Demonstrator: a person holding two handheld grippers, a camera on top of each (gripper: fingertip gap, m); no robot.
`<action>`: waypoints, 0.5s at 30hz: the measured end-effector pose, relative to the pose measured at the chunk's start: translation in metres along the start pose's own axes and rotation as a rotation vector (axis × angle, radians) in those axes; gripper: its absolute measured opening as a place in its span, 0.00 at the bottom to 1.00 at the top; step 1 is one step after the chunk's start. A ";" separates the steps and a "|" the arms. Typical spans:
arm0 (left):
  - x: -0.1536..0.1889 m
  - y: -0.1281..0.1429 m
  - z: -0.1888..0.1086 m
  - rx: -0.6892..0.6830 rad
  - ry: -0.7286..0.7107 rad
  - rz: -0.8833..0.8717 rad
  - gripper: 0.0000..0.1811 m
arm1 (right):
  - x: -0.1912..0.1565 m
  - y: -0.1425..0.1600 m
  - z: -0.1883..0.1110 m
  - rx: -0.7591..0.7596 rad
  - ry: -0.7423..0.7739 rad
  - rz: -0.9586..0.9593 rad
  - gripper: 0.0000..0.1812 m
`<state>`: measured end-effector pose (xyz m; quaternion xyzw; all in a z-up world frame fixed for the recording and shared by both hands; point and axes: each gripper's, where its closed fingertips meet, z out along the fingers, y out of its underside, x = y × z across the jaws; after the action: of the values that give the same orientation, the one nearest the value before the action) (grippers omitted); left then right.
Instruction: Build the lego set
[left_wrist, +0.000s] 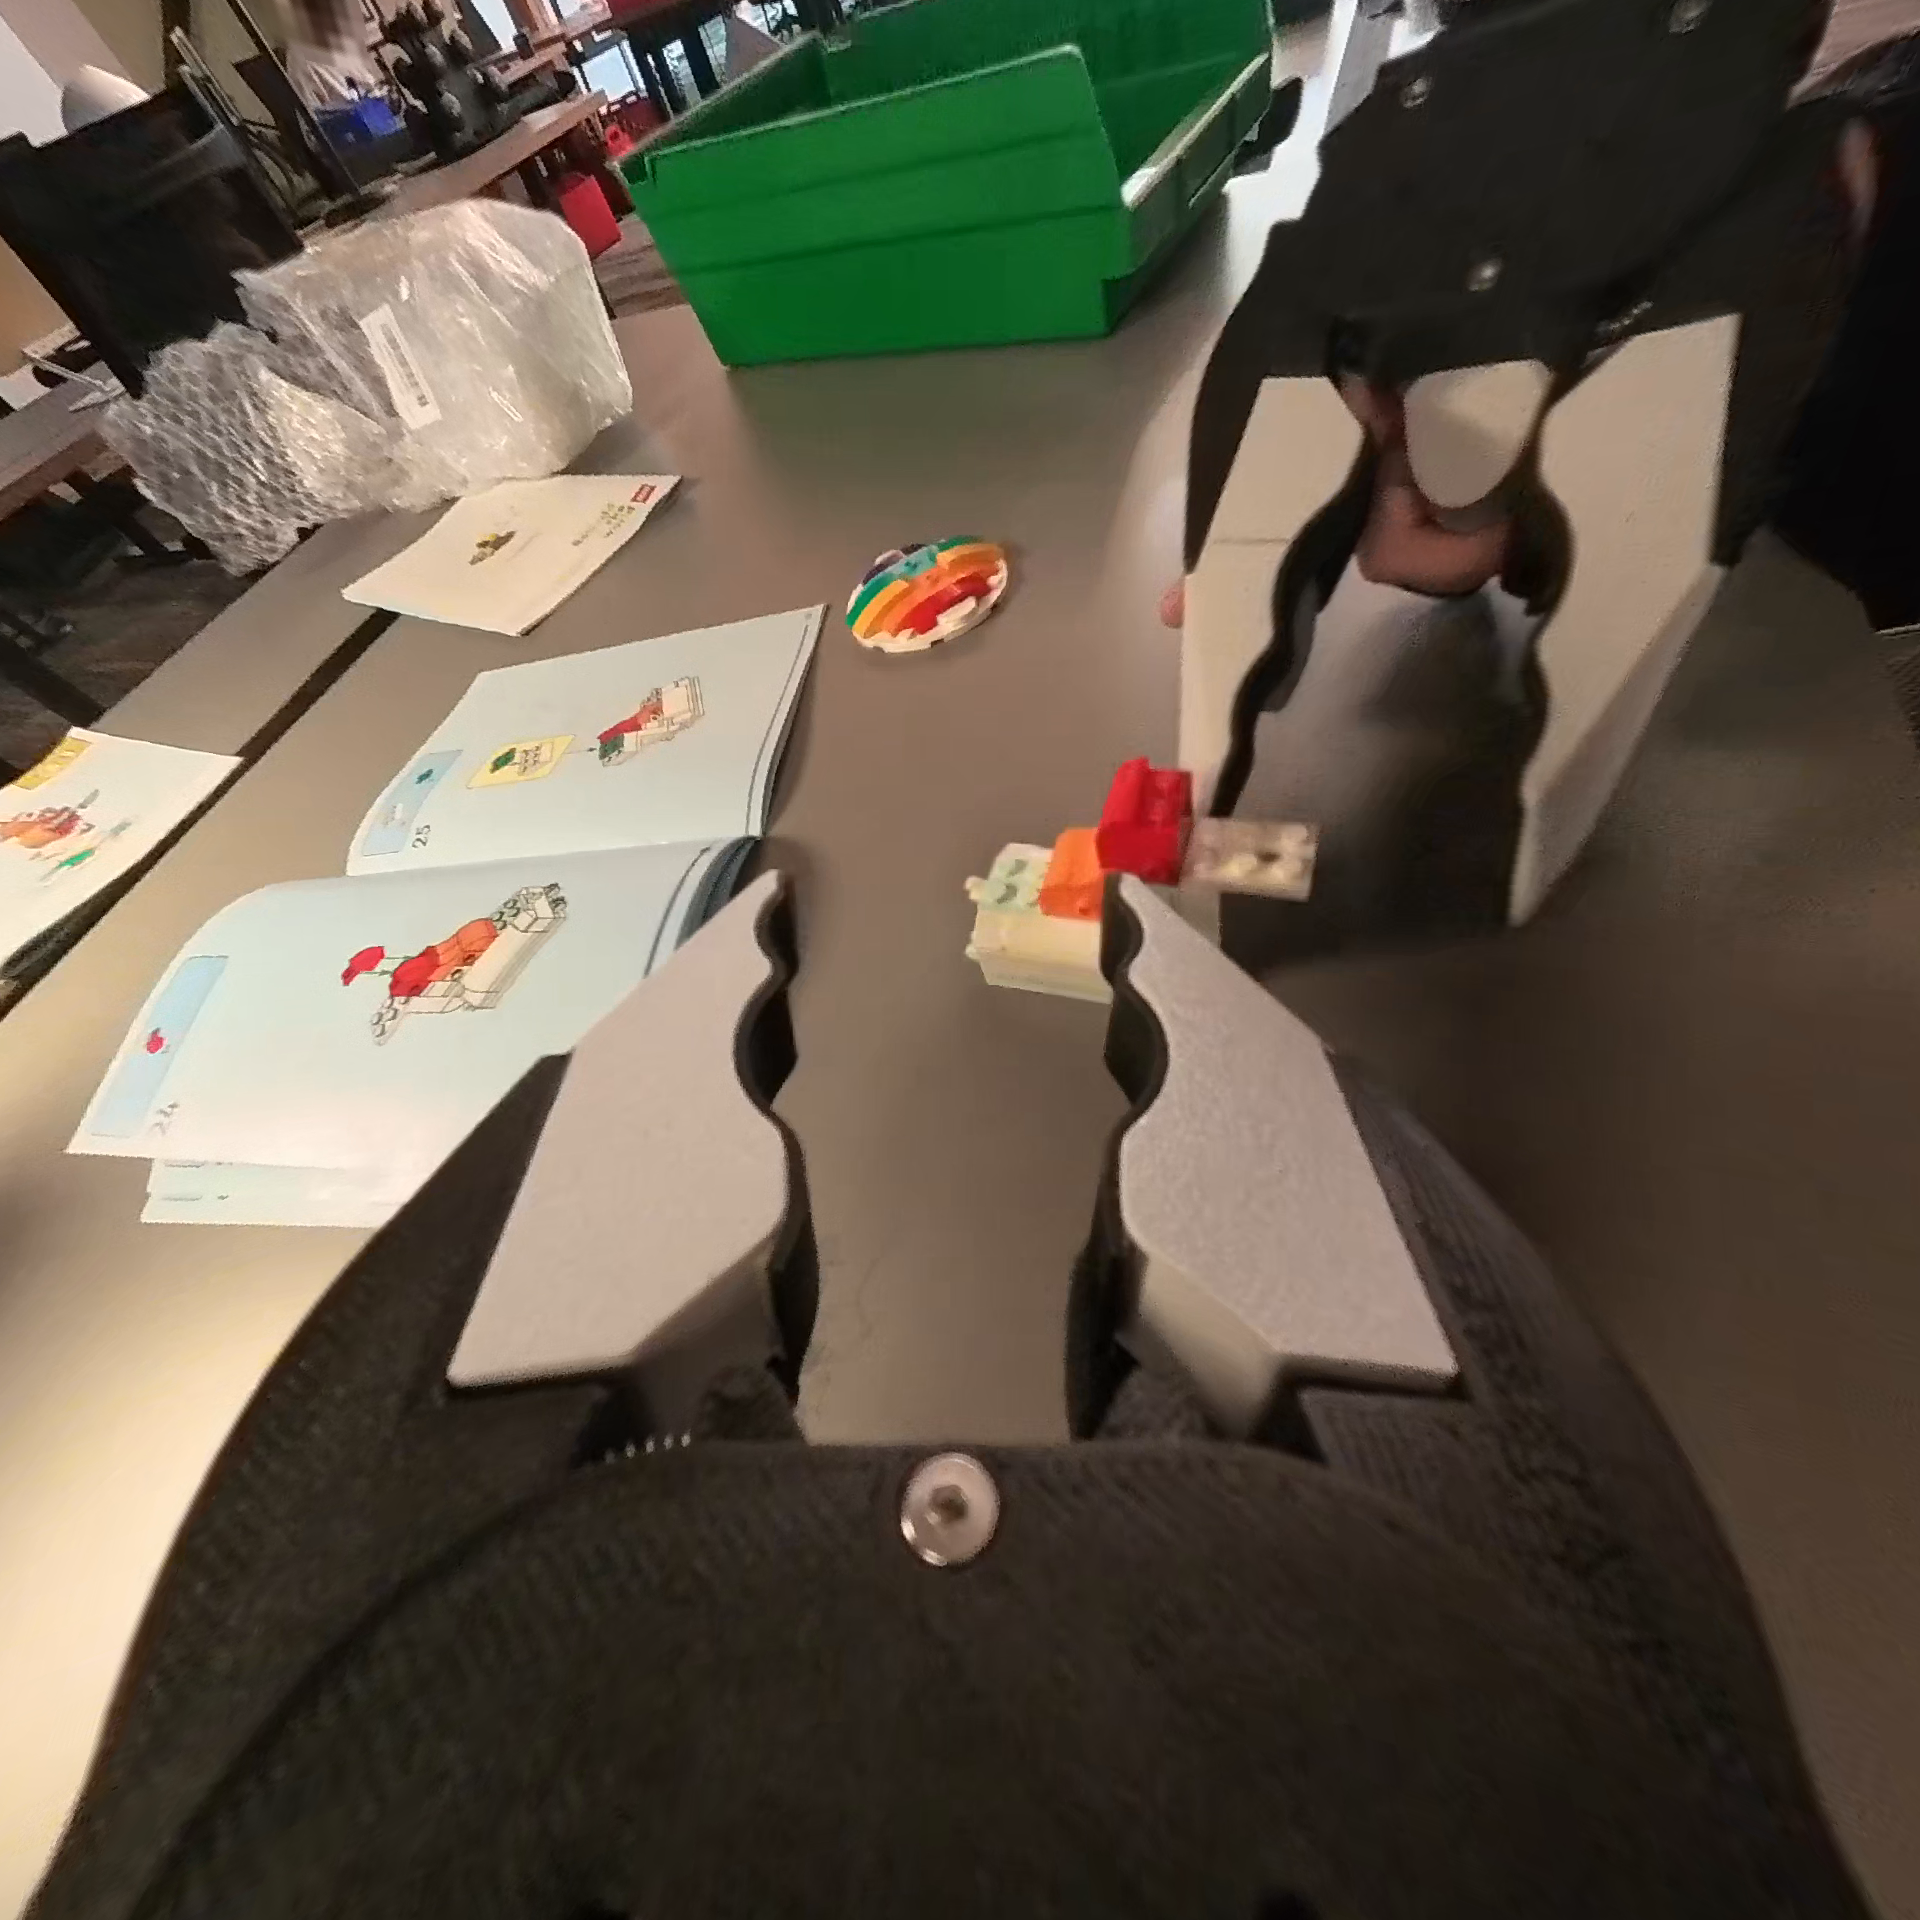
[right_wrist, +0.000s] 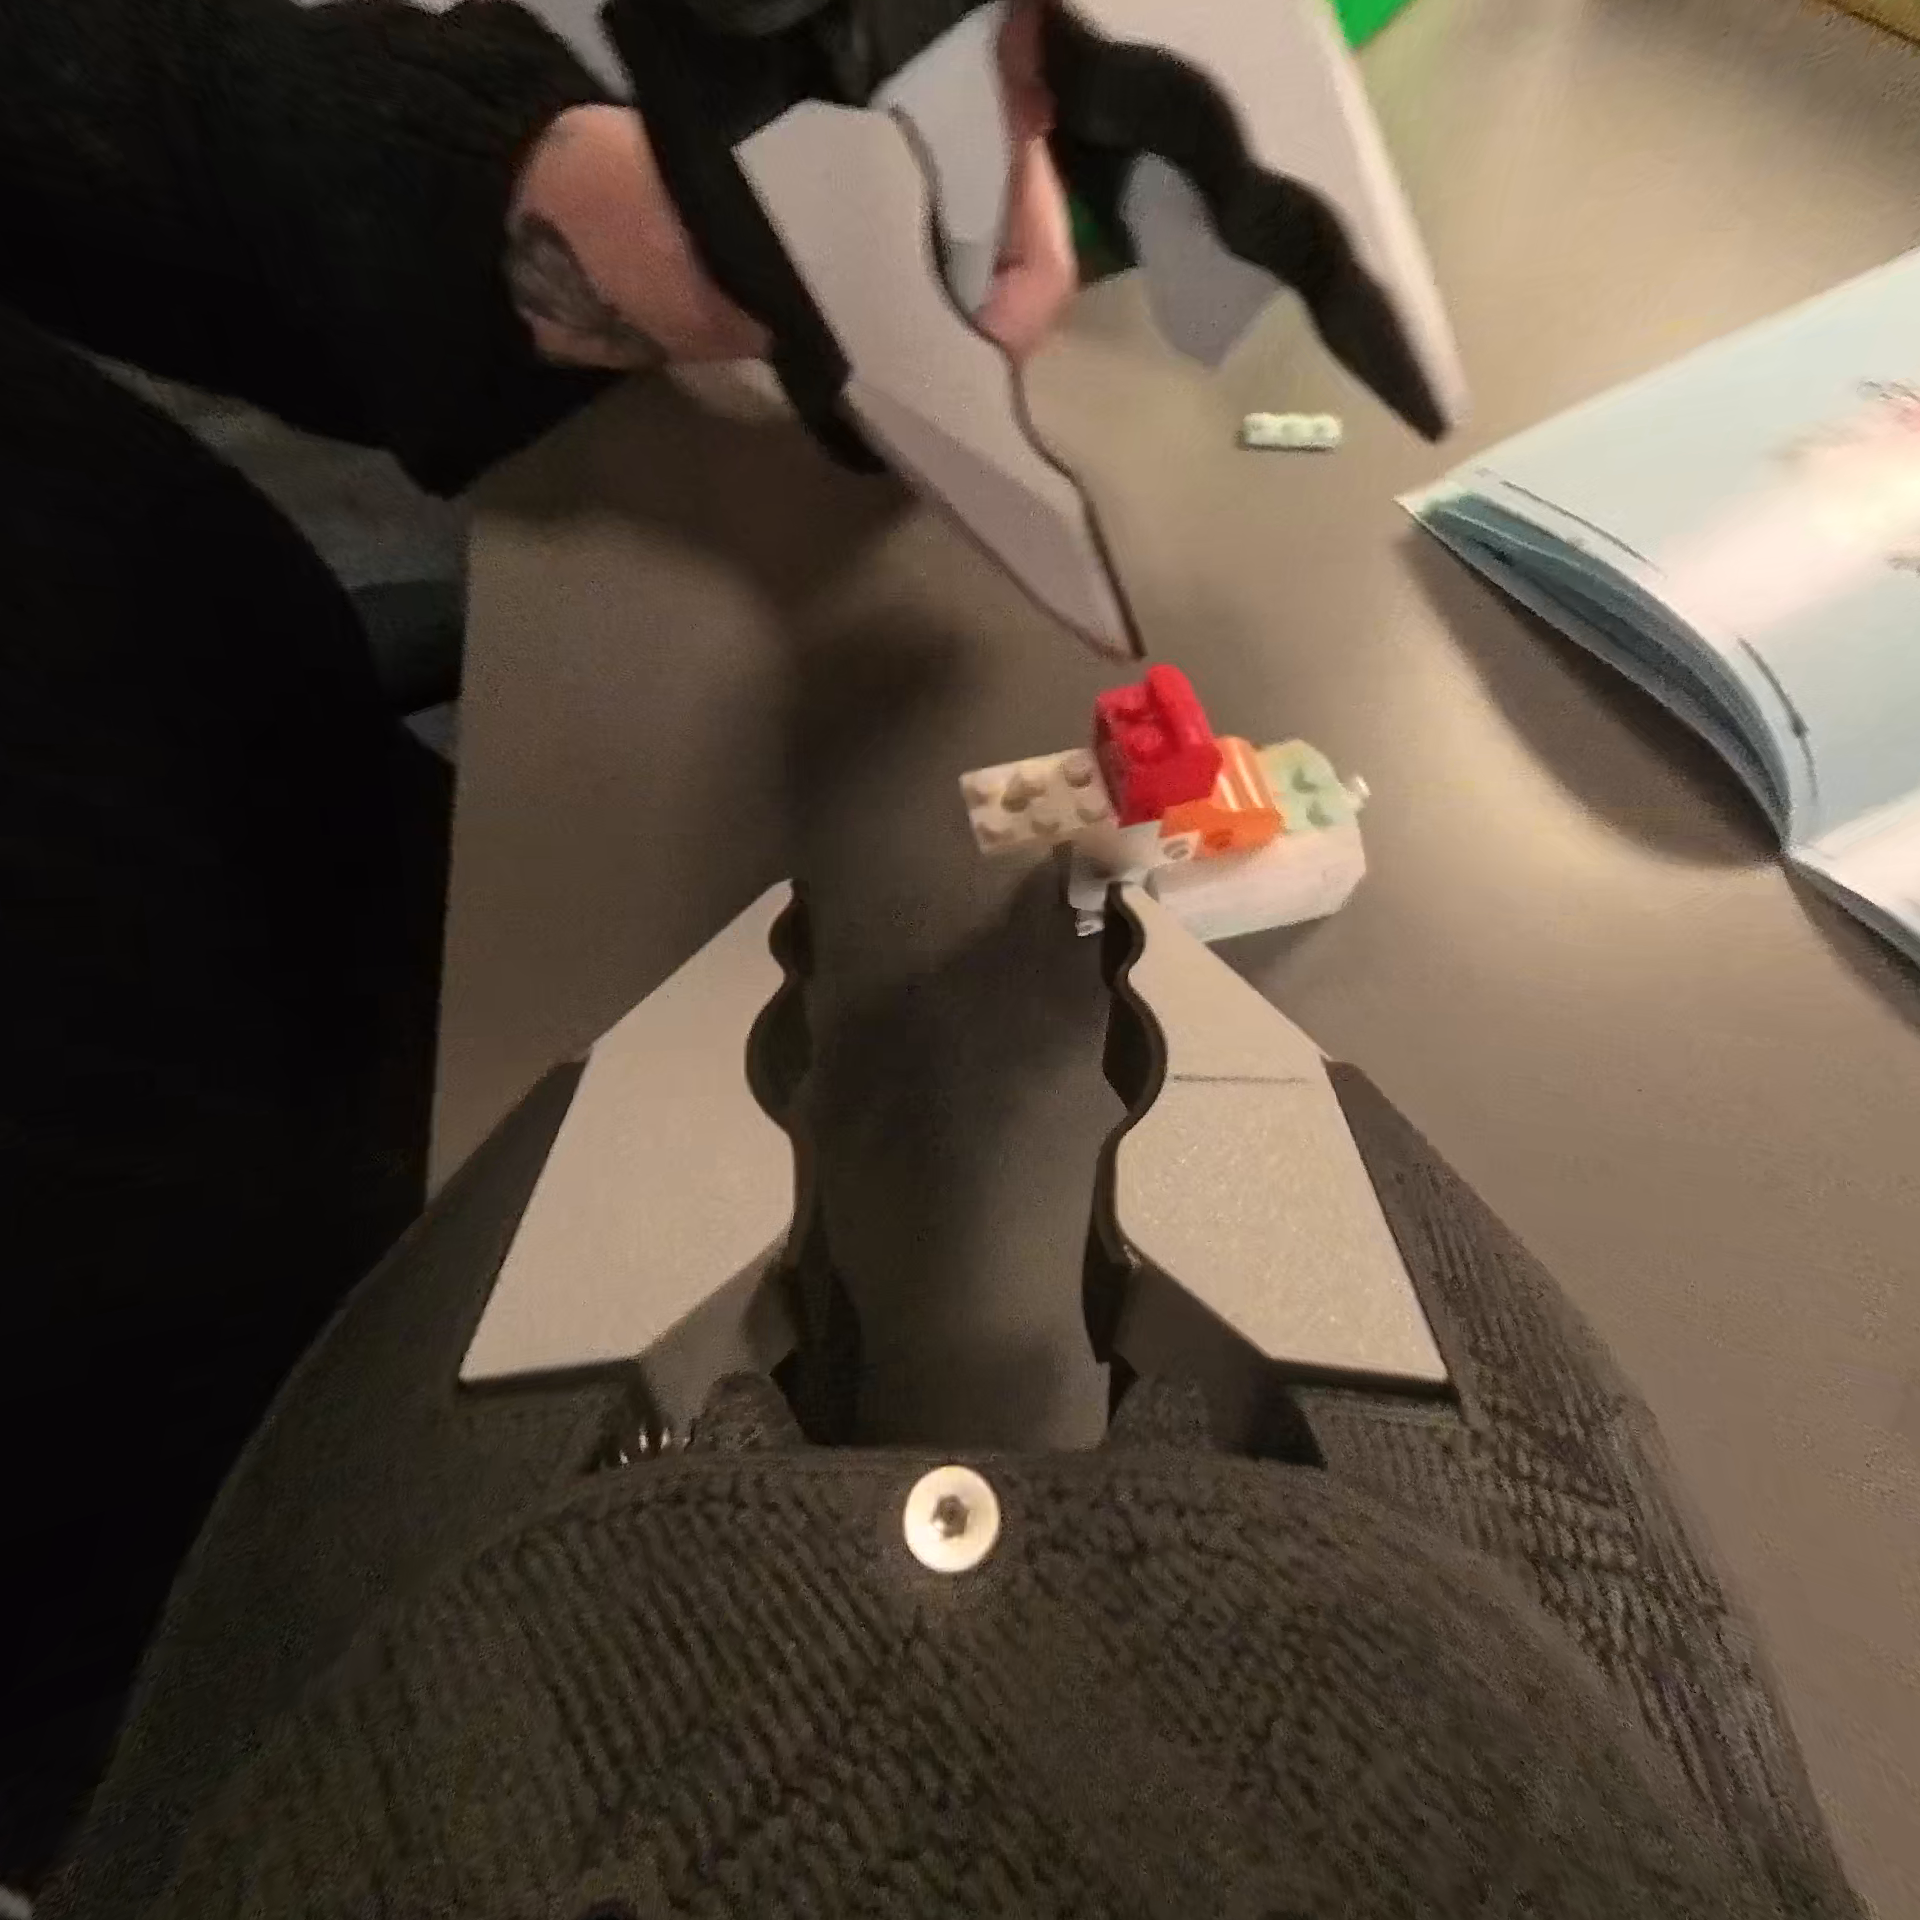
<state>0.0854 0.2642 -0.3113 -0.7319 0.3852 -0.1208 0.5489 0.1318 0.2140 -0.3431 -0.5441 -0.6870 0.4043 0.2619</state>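
The left gripper (left_wrist: 945, 894) stood with its jaws apart and empty, one fingertip beside the small lego build (left_wrist: 1101, 883) resting on the grey table (left_wrist: 935, 727). The right gripper (right_wrist: 951, 904) was likewise spread wide, holding nothing, one tip just at the build.

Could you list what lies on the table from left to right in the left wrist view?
Bubble-wrapped bundle → open instruction booklet → round rainbow lego disc → small lego model → right gripper.

Left gripper (left_wrist: 945, 894) and right gripper (right_wrist: 951, 899) hover, jaws parted.
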 end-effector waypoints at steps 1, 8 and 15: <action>-0.002 -0.002 -0.002 0.003 -0.010 0.005 0.32 | -0.002 0.000 -0.002 -0.012 -0.010 -0.042 0.32; -0.018 -0.014 -0.014 0.059 -0.070 -0.015 0.34 | 0.033 -0.003 -0.016 -0.085 -0.018 -0.223 0.39; -0.026 -0.009 -0.015 0.058 -0.076 -0.055 0.35 | 0.037 -0.001 0.005 -0.208 -0.263 -0.508 0.51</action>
<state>0.0628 0.2724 -0.2909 -0.7300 0.3402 -0.1189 0.5807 0.1170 0.2484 -0.3484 -0.3217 -0.8669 0.3201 0.2063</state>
